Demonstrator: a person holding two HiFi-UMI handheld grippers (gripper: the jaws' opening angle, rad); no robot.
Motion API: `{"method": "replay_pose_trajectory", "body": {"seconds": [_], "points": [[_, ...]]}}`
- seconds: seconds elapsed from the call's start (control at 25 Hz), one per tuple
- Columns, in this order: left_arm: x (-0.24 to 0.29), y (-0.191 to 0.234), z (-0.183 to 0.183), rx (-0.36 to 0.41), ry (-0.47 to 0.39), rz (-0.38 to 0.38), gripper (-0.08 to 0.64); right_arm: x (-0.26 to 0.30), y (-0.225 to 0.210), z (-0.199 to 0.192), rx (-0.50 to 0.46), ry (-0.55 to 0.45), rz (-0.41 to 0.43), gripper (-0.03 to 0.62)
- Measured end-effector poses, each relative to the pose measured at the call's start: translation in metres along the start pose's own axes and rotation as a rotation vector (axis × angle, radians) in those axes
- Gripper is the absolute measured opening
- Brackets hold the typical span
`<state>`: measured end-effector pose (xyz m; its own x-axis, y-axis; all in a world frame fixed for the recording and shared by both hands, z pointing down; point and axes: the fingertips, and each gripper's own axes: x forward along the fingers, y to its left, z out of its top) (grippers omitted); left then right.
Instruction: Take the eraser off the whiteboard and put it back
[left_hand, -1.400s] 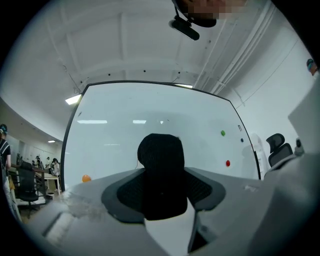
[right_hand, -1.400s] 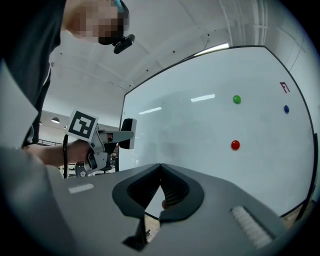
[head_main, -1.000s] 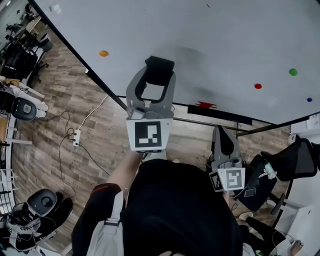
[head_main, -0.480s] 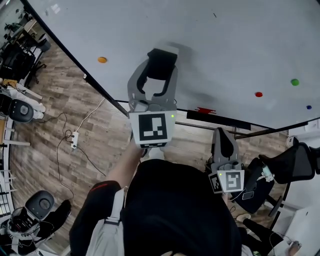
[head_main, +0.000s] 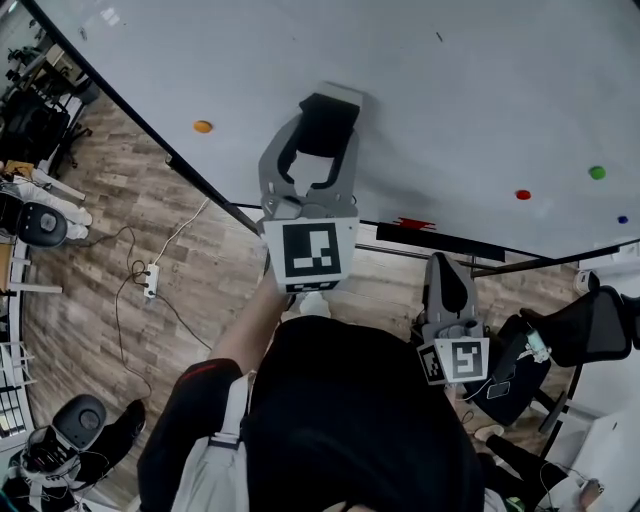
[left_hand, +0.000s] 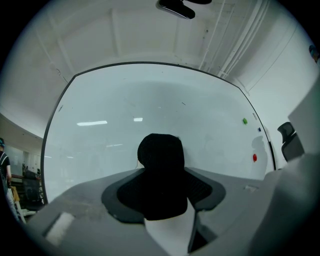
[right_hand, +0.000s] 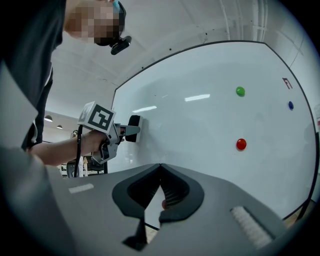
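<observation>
Black-and-white eraser (left_hand: 161, 170) clamped in my left gripper (head_main: 325, 135), far end seemingly against the whiteboard (head_main: 470, 90) ahead, presumably to re-seat it. Right gripper (head_main: 447, 290): jaws together, empty, parked clear.

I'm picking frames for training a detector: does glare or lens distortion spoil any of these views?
Left gripper view: strong fisheye bows the whiteboard edge into an arc, pale light reflections streak it, and the eraser reads as a dark silhouette. Right gripper view: same fisheye, similar streaks, black corners. Head view: fairly sharp, evenly lit, no glare.
</observation>
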<state>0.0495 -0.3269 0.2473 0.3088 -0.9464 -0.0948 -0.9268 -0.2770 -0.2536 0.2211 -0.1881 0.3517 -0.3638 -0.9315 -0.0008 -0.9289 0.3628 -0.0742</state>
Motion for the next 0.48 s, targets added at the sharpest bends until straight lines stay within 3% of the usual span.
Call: {"method": "replay_pose_trajectory", "body": {"seconds": [0.48], "points": [[0.0006,0.0003,-0.0012,0.009,0.022,0.054,0.233,0.0038,-0.0027,-0.0026,0.011,0.001,-0.014,0.002]]}}
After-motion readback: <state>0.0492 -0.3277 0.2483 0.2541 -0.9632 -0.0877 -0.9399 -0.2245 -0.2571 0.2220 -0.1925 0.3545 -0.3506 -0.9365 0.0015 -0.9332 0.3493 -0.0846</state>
